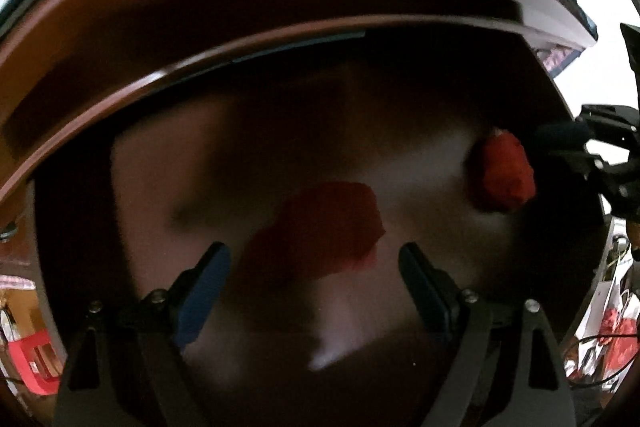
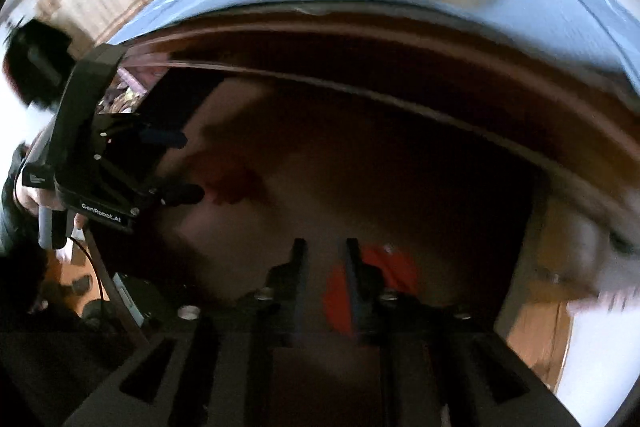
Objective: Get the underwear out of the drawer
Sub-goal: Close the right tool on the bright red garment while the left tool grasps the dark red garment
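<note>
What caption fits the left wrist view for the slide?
Left gripper, jaws open, poised over red underwear in the open brown drawer.

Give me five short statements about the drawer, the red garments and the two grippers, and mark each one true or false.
1. The brown wooden drawer stands open. True.
2. Two red cloth pieces lie in it, a flat red garment and a bunched red garment. True.
3. The left gripper is clamped on the flat red garment. False: its blue-padded fingers stand wide apart above the cloth, with nothing held.
4. The right gripper holds a green cloth. False: its fingers stand a little apart with nothing between them; red cloth shows just beside and below them.
5. The left gripper shows at the left edge of the right wrist view. True.
</note>
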A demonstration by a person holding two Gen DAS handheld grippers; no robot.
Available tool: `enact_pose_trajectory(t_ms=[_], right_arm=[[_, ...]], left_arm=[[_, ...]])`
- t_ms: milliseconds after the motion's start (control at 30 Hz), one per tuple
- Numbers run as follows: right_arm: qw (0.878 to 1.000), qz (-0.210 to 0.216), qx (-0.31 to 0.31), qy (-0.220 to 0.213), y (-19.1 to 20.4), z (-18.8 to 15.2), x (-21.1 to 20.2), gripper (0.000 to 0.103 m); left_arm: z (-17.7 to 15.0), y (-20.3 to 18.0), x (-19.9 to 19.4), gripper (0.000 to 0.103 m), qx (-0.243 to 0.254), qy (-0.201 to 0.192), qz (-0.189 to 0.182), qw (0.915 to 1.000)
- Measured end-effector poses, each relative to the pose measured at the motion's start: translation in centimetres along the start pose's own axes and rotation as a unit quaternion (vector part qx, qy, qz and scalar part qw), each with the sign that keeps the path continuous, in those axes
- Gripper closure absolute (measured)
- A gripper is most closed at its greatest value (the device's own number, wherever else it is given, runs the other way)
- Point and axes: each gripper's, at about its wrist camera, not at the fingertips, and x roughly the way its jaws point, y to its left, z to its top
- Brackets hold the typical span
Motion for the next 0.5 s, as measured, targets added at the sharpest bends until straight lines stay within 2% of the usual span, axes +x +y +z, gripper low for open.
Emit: enact_pose_trajectory(t_ms=[67, 100, 233, 333, 500], right_arm=[[1.0, -0.008, -0.001, 0.003, -0.6, -0.1, 0.3, 0.052], [1.0, -0.01, -0.004, 0.006, -0.6, -0.5, 0.3, 0.049], [0.997, -0.056, -0.012, 0.058, -2.8, 1.3, 2.9, 0.049], [0.992, -0.085, -0.028, 0.091, -2.4, 2.0, 4.2, 0.049], [0.986, -0.119, -0.028, 0.115, -3.3, 3.0, 6.8, 0.049]], left_arm=[[0.0, -0.4, 0.6, 0.015, 0.006, 0.007, 0.006, 0.9999], [-0.1, -0.5, 0.8, 0.015, 0.007, 0.012, 0.011, 0.9998], [0.3, -0.3, 2.0, 0.015, 0.006, 0.033, 0.01, 0.9994], [0.8, -0.4, 2.5, 0.015, 0.011, 0.044, 0.015, 0.9988], [1.6, -1.2, 2.8, 0.015, 0.022, 0.05, 0.027, 0.9981]])
